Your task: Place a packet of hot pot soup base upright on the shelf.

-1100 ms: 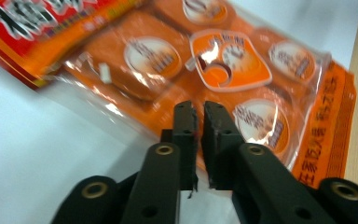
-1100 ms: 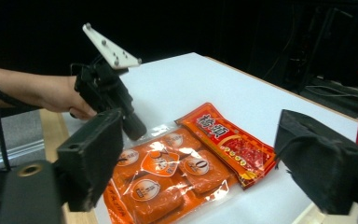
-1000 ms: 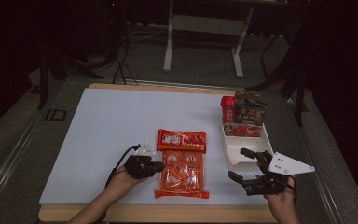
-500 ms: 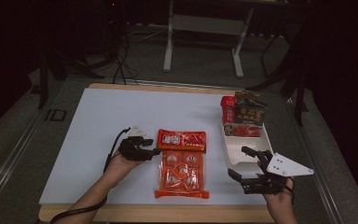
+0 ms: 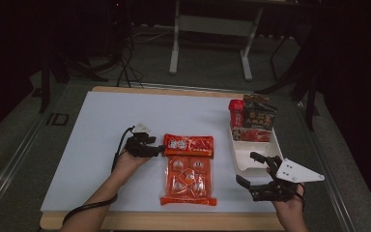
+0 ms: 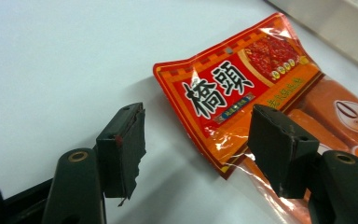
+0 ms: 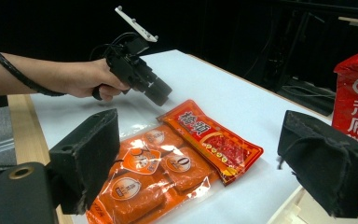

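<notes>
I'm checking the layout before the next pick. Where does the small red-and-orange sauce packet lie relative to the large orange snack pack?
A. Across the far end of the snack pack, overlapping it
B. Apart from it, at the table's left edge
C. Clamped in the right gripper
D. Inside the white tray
A: in the high view the sauce packet lies crosswise over the far end of the snack pack, and the left gripper view shows the overlap.

red-orange sauce packet (image 5: pixel 189 144) with black characters, orange snack bag (image 5: pixel 189 181).
</notes>
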Tool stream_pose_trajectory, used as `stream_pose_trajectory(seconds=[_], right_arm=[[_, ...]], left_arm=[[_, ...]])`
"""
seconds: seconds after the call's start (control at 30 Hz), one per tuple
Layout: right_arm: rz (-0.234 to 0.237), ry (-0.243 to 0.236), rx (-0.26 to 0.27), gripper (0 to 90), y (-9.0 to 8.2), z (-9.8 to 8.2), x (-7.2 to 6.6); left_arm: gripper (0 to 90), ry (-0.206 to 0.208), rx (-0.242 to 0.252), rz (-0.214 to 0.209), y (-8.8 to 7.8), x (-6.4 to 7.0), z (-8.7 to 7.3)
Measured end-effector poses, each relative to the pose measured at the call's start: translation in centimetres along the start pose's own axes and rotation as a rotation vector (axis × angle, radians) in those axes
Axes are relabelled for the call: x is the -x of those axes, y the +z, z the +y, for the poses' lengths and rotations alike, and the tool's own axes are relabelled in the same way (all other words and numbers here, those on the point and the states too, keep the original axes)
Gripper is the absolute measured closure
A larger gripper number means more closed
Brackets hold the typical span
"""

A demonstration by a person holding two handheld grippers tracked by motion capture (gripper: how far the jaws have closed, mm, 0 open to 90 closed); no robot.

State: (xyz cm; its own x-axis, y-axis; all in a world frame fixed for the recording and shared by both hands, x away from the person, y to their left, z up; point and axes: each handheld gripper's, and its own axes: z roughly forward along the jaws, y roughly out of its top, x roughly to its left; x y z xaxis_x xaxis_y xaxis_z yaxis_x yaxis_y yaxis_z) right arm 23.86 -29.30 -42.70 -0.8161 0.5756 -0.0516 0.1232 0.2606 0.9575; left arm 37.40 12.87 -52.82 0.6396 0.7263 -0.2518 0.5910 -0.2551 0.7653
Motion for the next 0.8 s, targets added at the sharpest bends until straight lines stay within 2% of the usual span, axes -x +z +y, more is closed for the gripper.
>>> stream_pose_trajectory(seconds=[0.13, 0.27, 0.4, 0.6, 0.7, 0.8], right_arm=[[0.001, 0.008, -0.003, 12.8, 0.0, -0.1, 0.1], [0.002, -0.004, -0.009, 12.8, 0.1, -0.1, 0.0], [0.002, -0.002, -0.011, 12.8, 0.1, -0.1, 0.0], [0.000, -0.001, -0.008, 12.8, -0.1, -0.2, 0.2], [0.002, 0.000, -0.008, 12.9, -0.1, -0.2, 0.2], [0.006, 0.006, -0.011, 13.0, -0.1, -0.2, 0.2]], left_arm=[[35.5, 0.000, -0.020, -0.004, 0.5, 0.0, -0.1], [34.0, -0.018, -0.029, -0.018, 1.3, 0.0, 0.2], [32.6, -0.011, -0.049, -0.005, 2.1, 0.2, 0.4], [32.9, -0.014, -0.072, -0.009, 3.1, 0.2, 0.4], [36.1, -0.011, -0.080, -0.023, 3.6, 0.2, 0.4], [40.3, -0.028, -0.080, -0.050, 3.9, 0.2, 0.6]])
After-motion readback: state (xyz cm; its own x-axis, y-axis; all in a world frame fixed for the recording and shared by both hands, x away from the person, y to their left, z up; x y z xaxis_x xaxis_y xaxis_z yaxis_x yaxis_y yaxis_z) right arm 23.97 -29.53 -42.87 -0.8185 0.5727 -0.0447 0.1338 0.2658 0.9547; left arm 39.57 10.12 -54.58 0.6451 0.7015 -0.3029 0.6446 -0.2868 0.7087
